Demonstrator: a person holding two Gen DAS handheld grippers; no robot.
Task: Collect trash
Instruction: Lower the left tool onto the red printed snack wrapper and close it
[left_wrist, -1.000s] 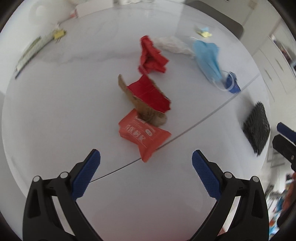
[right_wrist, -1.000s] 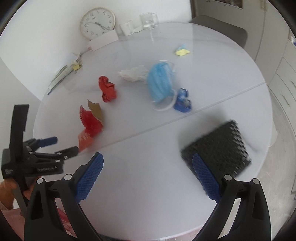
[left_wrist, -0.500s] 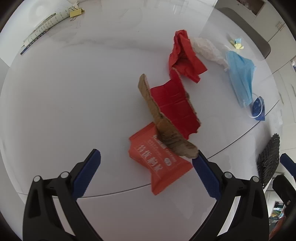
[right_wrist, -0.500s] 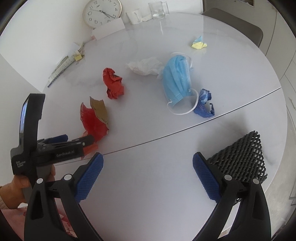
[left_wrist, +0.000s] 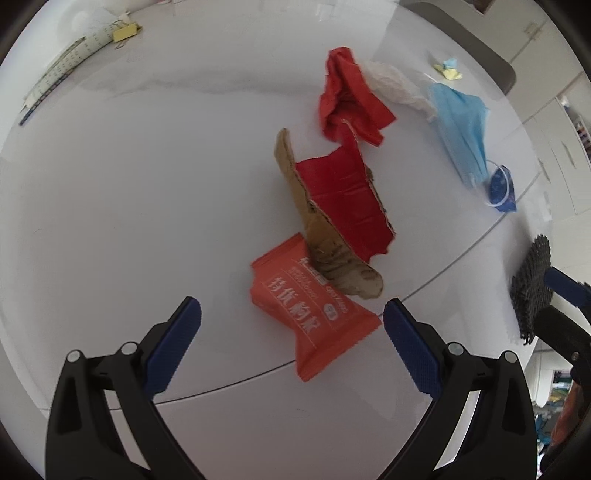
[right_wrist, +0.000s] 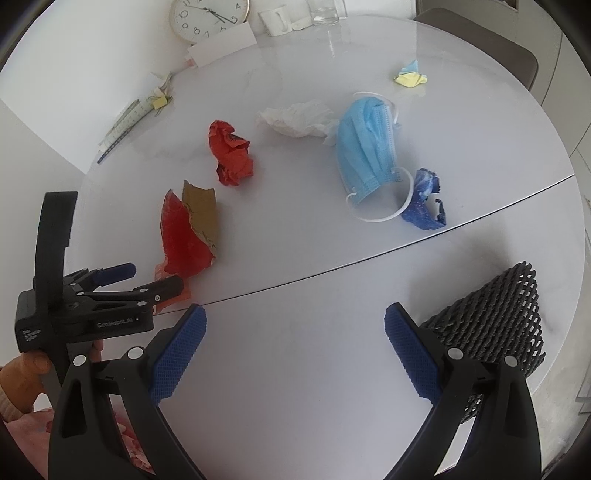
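Note:
An orange snack wrapper (left_wrist: 314, 314) lies on the white round table (left_wrist: 129, 206), just ahead of my open, empty left gripper (left_wrist: 291, 332). A torn red-and-brown cardboard piece (left_wrist: 332, 206) overlaps its far end. Beyond lie crumpled red paper (left_wrist: 347, 96), a white tissue (left_wrist: 395, 81), a blue face mask (left_wrist: 461, 125) and a blue scrap (left_wrist: 502, 188). My right gripper (right_wrist: 295, 339) is open and empty over the near table, with black foam netting (right_wrist: 498, 325) at its right finger. The left gripper (right_wrist: 122, 284) also shows in the right wrist view.
A yellow-blue paper scrap (right_wrist: 410, 75) lies far right. A ruler and sticky notes (right_wrist: 136, 114) lie at the left edge. A clock (right_wrist: 208, 16), cup (right_wrist: 275, 20) and glass (right_wrist: 325, 11) stand at the back. A chair (right_wrist: 480, 37) is behind the table.
My left gripper has moved forward and down towards the orange wrapper, which now lies closer between its fingers. My right gripper has moved closer to the table and the black netting.

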